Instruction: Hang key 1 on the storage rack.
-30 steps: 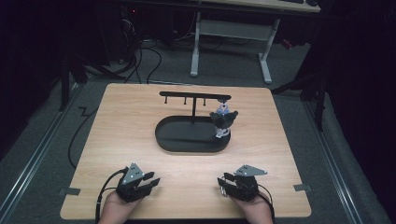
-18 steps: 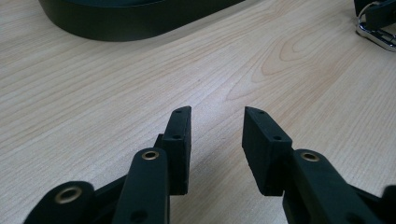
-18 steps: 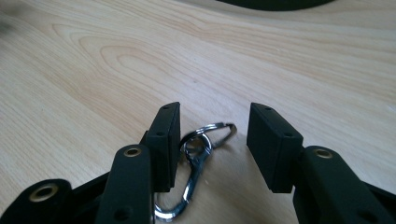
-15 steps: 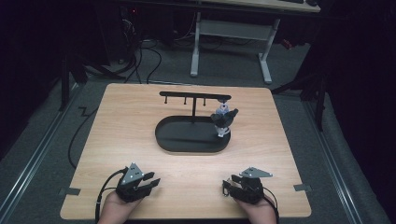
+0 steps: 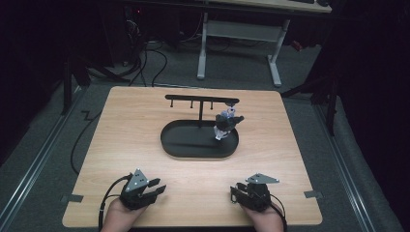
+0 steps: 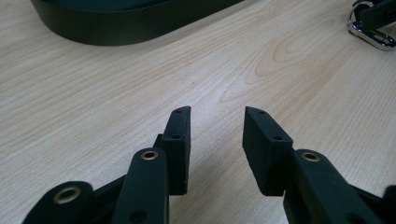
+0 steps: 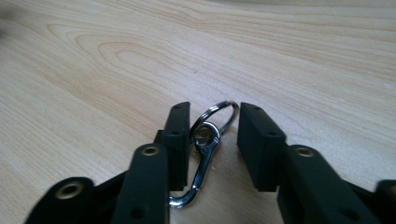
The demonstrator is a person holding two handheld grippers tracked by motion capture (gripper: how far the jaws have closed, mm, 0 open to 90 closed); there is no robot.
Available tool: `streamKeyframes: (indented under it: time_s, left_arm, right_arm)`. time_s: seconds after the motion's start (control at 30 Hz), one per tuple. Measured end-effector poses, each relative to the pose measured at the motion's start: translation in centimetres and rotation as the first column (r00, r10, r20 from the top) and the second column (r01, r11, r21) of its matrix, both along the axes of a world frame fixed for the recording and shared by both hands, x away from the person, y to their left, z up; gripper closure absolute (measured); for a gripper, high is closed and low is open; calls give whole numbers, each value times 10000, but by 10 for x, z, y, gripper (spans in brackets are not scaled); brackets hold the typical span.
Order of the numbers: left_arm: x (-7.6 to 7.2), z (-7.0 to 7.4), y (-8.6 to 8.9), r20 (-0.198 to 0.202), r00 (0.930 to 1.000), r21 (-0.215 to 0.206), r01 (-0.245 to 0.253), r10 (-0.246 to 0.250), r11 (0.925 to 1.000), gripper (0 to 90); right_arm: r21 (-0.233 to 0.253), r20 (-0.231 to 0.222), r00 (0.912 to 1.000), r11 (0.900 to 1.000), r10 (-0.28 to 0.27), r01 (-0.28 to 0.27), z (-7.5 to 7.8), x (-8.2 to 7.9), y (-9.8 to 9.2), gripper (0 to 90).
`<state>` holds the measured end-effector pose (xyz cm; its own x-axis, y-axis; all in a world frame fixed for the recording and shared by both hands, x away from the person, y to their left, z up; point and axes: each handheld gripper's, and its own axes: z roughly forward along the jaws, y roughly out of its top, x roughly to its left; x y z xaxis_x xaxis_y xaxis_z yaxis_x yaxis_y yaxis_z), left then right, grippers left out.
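Silver key ring [image 7: 205, 140], blk fingers [image 7: 176, 140]; blk tray [image 5: 193, 145], light-wood table [image 5: 121, 135].

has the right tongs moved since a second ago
Yes. The right tongs slid slightly toward the table's right near corner, and now straddle the key ring clip.

Glossy metal key ring [image 7: 205, 140] on smooth, matt wood-grain table [image 7: 303, 60].
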<state>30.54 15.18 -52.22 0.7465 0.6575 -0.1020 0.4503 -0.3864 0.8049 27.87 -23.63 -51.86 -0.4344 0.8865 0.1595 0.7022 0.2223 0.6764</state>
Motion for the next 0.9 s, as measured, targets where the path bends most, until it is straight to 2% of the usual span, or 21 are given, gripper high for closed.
streamKeyframes:
  time_s: [0.03,0.17,0.2,0.23,0.33,0.37,0.53,0.67,0.73,0.9]
  left_arm:
    - [0,0,0,0,10000,0,0,0,10000,628]
    - [1,0,0,-28,10000,9,30,-30,10000,625]
    - [1,0,0,-28,10000,9,30,-30,10000,625]
    - [0,0,0,-21,10000,11,43,-43,10000,625]
    - [0,0,-1,-24,10000,35,77,-77,10000,624]
    - [0,0,-1,-24,10000,27,82,-82,10000,623]
    - [-1,0,-2,-40,10000,-11,52,-52,10000,617]
    - [-1,1,-2,-2,10000,-31,89,-89,10000,610]
    - [-2,1,-2,16,10000,-44,98,-98,9999,610]
    - [-2,5,2,240,9996,-74,125,-123,9999,601]
  right_arm:
    - [0,0,10000,10000,0,0,0,0,0,670]
    - [9,94,10000,10000,33,-33,2,-6,-6,774]
    - [9,94,10000,10000,33,-33,2,-6,-6,774]
    - [-104,197,9998,9999,41,-39,3,-6,-8,815]
    - [-170,167,9999,9999,-14,17,3,-5,-9,841]
    - [-132,114,9999,9999,51,-50,3,-3,-11,878]
    - [-198,-10,9996,9994,294,-294,4,0,-10,888]
    - [-412,-566,9958,9964,722,-746,8,10,-7,890]
    - [-454,-1005,9910,9946,882,-931,12,15,-3,892]
    - [-1200,-1552,9760,9777,1530,-1723,31,27,6,892]
